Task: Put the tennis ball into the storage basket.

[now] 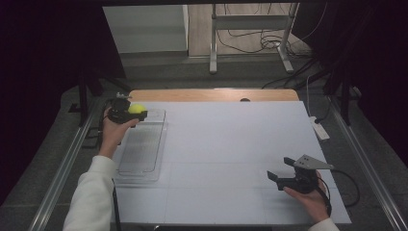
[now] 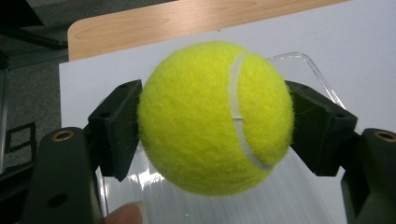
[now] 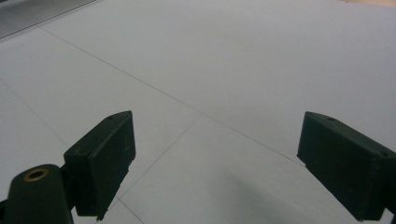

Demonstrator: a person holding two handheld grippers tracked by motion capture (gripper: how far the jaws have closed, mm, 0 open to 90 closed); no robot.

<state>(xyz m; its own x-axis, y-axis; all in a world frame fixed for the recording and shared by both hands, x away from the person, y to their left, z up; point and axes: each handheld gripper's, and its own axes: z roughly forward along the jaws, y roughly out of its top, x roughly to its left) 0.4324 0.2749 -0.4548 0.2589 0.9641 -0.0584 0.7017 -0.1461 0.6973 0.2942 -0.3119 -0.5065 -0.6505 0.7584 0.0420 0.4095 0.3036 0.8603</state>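
A yellow tennis ball (image 1: 136, 109) (image 2: 215, 116) is clamped between the two black jaws of my left gripper (image 1: 137, 112) (image 2: 215, 126), which is shut on it at the table's far left. The ball hangs just above the far end of a clear plastic tray (image 1: 142, 147) (image 2: 308, 65). At the near right of the table my right gripper (image 1: 281, 169) (image 3: 215, 158) is held low over the white surface, its jaws spread wide with nothing between them.
White sheets (image 1: 231, 154) (image 3: 224, 70) cover the table, with a wooden strip (image 1: 211, 95) bare along the far edge. A white power strip (image 1: 320, 129) lies off the right edge. Cables and a metal stand (image 1: 250, 43) sit on the floor beyond.
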